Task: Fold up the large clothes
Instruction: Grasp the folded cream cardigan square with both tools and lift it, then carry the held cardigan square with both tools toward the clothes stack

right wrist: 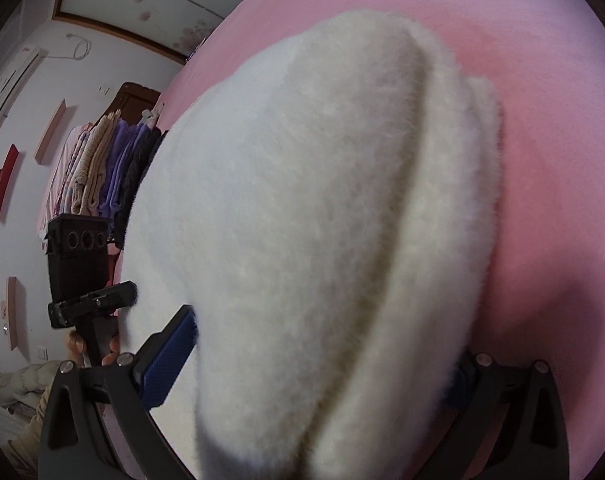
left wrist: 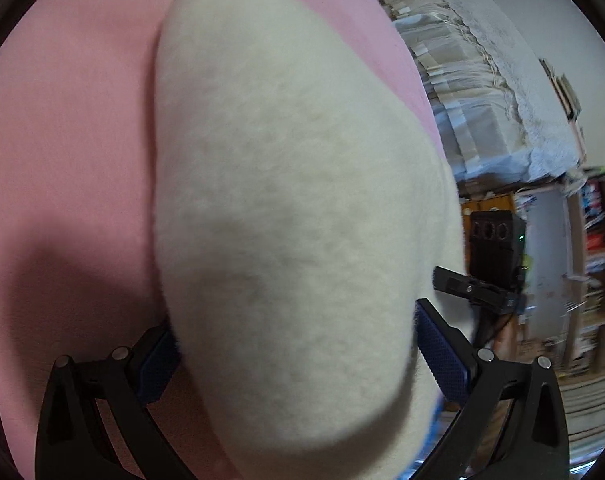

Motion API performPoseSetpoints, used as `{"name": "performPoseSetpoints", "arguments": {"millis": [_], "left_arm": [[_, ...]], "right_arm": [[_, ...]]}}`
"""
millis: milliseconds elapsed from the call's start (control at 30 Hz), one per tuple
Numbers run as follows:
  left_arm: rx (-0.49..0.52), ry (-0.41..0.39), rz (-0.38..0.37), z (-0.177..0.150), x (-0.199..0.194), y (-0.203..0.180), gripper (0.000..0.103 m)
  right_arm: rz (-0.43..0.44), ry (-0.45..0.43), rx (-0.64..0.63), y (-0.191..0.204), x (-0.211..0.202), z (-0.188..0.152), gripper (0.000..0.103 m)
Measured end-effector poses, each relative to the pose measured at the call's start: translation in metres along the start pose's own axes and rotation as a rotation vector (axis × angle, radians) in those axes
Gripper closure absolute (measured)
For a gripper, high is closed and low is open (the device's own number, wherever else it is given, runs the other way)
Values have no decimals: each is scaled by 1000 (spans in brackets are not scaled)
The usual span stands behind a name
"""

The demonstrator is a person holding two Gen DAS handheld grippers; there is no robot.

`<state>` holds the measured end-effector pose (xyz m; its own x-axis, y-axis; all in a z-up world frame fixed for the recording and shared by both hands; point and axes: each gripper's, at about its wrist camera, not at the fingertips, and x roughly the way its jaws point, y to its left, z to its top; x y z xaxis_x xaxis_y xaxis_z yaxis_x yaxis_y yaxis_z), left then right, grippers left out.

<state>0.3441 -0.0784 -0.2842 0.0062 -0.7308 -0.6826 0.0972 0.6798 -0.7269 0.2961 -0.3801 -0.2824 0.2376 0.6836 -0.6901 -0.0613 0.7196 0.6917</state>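
In the left wrist view, your left gripper [left wrist: 294, 360] has its two fingers set wide apart, and the thick fold of the fluffy white sweater [left wrist: 286, 208] fills the gap between them; the blue pad [left wrist: 442, 356] at 4 o'clock lies against the fabric, and the other pad at 8 o'clock is half hidden under it, so you hold the sweater here. The sweater runs from the bottom centre up to 12 o'clock over the pink bedsheet [left wrist: 70, 128]. At 3 o'clock you can see your right gripper [left wrist: 470, 288] touching the sweater edge, and behind it a bookshelf [left wrist: 594, 264]; the pleated curtain [left wrist: 474, 92] is at 2 o'clock. In the right wrist view, your right gripper [right wrist: 322, 368] also stands wide, with the sweater [right wrist: 302, 220] bulging between the fingers; the blue pad [right wrist: 170, 364] at 8 o'clock presses on it, the other finger at 4 o'clock is mostly covered by fabric. The sweater shows a long crease from 1 o'clock to 6 o'clock. The pink bedsheet [right wrist: 542, 100] lies at 2 o'clock. At 9 o'clock the left gripper [right wrist: 98, 300] meets the sweater edge, and hanging clothes [right wrist: 106, 168] are at 10 o'clock.
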Motion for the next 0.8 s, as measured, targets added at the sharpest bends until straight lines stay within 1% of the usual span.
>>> {"name": "performPoseSetpoints", "arguments": {"millis": [33, 100, 167, 200, 267, 367, 433, 567, 600, 633, 667, 700, 733, 767, 800], "left_arm": [[-10, 9, -16, 1, 6, 1, 0], [7, 13, -15, 2, 13, -1, 0], [26, 12, 20, 1, 17, -8, 0], [27, 15, 48, 2, 20, -11, 0], [10, 29, 84, 1, 17, -15, 0], [-41, 73, 92, 7, 18, -18, 0], [-56, 74, 94, 7, 20, -21, 0], [-47, 44, 117, 3, 21, -27, 0], [-36, 28, 132, 1, 21, -30, 0], [-23, 14, 147, -2, 19, -33, 4], [-15, -3, 161, -3, 19, -37, 7], [-9, -19, 172, -6, 16, -41, 9], [1, -34, 181, -8, 13, -45, 14], [11, -47, 185, -10, 8, -48, 18], [20, -60, 184, -12, 4, -52, 20]], "right_arm": [[8, 5, -3, 0, 1, 0, 0], [16, 7, -4, 1, 3, 1, 0], [20, 5, -4, 2, 5, 3, 0], [20, 2, -4, 3, 5, 3, 0], [11, -2, -1, 4, 5, 3, 1], [-1, -14, -2, 5, 3, 4, 6], [2, -27, -5, 5, -1, 3, 15], [4, -45, -2, 7, -8, 1, 27], [4, -50, -4, 9, -10, 1, 32], [1, -59, -11, 11, -13, 0, 38], [0, -67, -15, 13, -17, -1, 42], [0, -76, -14, 15, -21, -2, 48], [0, -85, -10, 19, -22, -1, 52], [-6, -93, -11, 23, -25, -3, 53], [-15, -102, -18, 29, -26, -4, 55]]}}
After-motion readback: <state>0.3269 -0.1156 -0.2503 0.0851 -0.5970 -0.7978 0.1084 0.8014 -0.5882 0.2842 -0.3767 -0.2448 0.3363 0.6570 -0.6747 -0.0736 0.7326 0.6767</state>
